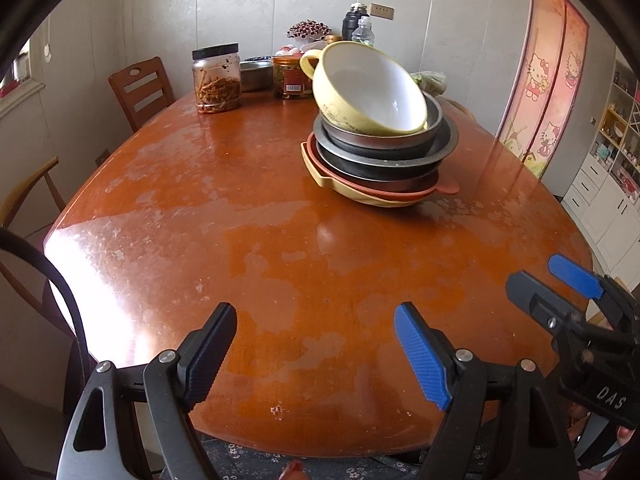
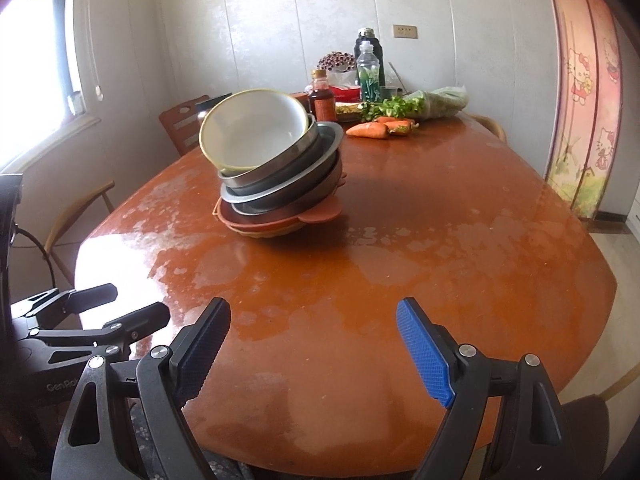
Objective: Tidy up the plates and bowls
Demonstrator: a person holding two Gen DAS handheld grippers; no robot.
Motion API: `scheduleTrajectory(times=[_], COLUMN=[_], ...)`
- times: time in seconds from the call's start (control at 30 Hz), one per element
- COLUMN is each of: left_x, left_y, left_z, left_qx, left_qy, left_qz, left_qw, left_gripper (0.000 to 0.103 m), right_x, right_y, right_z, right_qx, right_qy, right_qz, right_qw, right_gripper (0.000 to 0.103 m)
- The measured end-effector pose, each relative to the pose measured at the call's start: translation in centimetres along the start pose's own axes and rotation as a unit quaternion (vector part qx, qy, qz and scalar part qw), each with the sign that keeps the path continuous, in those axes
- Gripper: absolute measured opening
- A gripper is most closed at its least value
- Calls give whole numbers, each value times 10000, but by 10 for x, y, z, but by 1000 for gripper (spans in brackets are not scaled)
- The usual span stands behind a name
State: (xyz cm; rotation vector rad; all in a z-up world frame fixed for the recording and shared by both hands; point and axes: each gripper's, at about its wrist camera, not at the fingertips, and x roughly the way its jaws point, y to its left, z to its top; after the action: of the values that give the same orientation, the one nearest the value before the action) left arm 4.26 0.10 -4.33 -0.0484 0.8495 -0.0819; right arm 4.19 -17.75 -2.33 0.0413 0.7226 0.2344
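Left gripper (image 1: pixel 316 354) hangs over the near edge of the table (image 1: pixel 240 240), jaws wide apart, empty. The stack (image 1: pixel 380 140) sits well beyond it, yellow bowl (image 1: pixel 368 88) tilted on top. Right gripper (image 2: pixel 314 354) is likewise spread, nothing held, stack well ahead of it too.

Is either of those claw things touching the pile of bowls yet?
Apart. Both wrist views show bare table between the open left gripper, right gripper and the bowl stack.

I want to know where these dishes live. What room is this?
Probably a home dining room: a big worn wooden table, wooden chairs around it, and orange carrots with food jars on top.
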Motion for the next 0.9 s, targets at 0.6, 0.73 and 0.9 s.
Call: scheduleTrajectory(times=[0.6,0.73,0.9], left_x=[0,0,1], left_y=[3,2,3], left_z=[-2,-3,-3], left_qx=[17,6,21], left_qy=[30,36,53], left_qz=[23,24,17], left_qw=[10000,10000,10000], left_gripper=[81,81,81], right_x=[7,8,8], right_y=[9,9,8], right_z=[-6,-6,-6], right_qx=[-93,-100,-73], right_qy=[117,129,136], right_qz=[77,68,38], right_qw=[9999,9998,9999], right_gripper=[86,86,86])
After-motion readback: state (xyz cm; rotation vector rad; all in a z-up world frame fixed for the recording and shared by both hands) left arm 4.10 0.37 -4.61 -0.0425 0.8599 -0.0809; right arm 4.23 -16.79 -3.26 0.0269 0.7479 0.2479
